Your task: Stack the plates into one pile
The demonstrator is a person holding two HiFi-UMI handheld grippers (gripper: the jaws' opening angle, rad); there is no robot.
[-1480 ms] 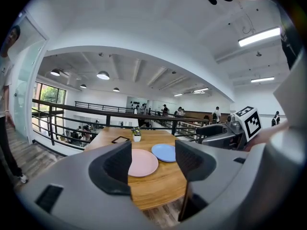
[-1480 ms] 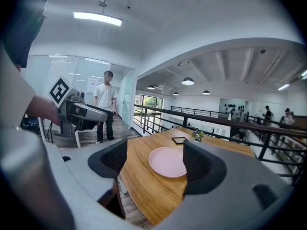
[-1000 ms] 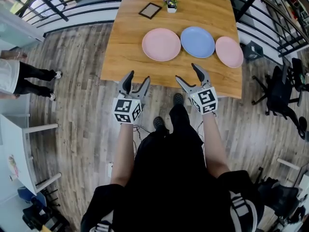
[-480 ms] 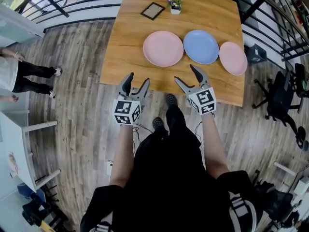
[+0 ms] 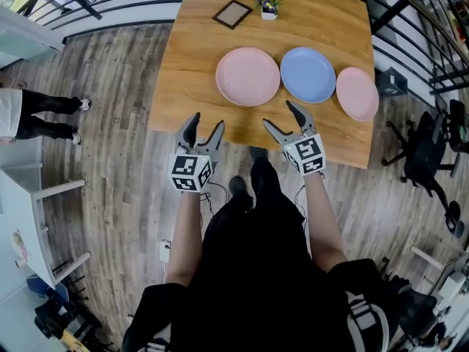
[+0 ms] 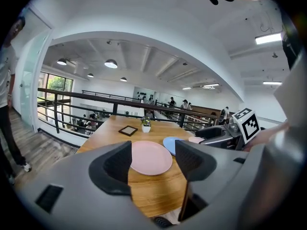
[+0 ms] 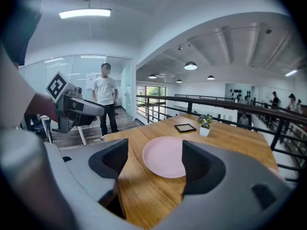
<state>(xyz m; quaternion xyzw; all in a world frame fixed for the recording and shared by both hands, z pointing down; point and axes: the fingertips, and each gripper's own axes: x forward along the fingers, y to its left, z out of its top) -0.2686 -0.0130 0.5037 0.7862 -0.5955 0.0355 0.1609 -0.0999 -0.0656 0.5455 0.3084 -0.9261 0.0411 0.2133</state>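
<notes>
- Three plates in a row on wooden table (image 5: 192,57), each just beside the next, none stacked: large pink plate (image 5: 248,76) left, blue plate (image 5: 308,74) middle, small pink plate (image 5: 357,93) right.
- Left gripper (image 5: 204,123): jaws apart, empty, at table's near edge, aimed at large pink plate.
- Right gripper (image 5: 281,117): jaws apart, empty, over near edge.
- Black-and-white square markers on both gripper cubes.
- Picture frame (image 5: 232,13) and potted plant (image 5: 269,6) at far side.

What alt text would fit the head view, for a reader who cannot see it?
Three unstacked plates lie in a row on a wooden table: large pink plate, blue plate, small pink plate. At its near edge a person holds the left gripper and right gripper open and empty.
</notes>
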